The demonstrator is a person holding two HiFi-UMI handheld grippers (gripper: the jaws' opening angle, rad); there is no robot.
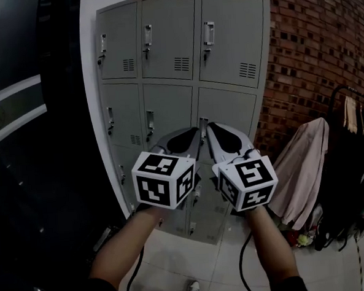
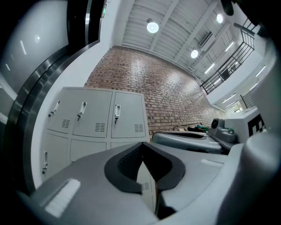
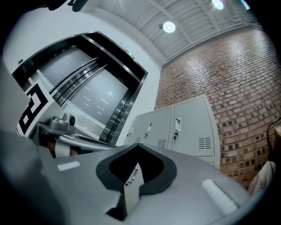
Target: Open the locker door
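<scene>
Locker doors (image 1: pixel 170 35) all sit closed straight ahead, beside the brick wall (image 1: pixel 314 41). My left gripper (image 1: pixel 194 138) and right gripper (image 1: pixel 213 134) hover side by side before them, fingers pressed together and empty, probably lining up on a handle (image 1: pixel 208 34).

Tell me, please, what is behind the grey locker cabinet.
A red brick wall rises behind the locker cabinet, showing above its top and to its right. The part of the wall directly behind the cabinet is covered by it, so nothing there can be made out.
</scene>
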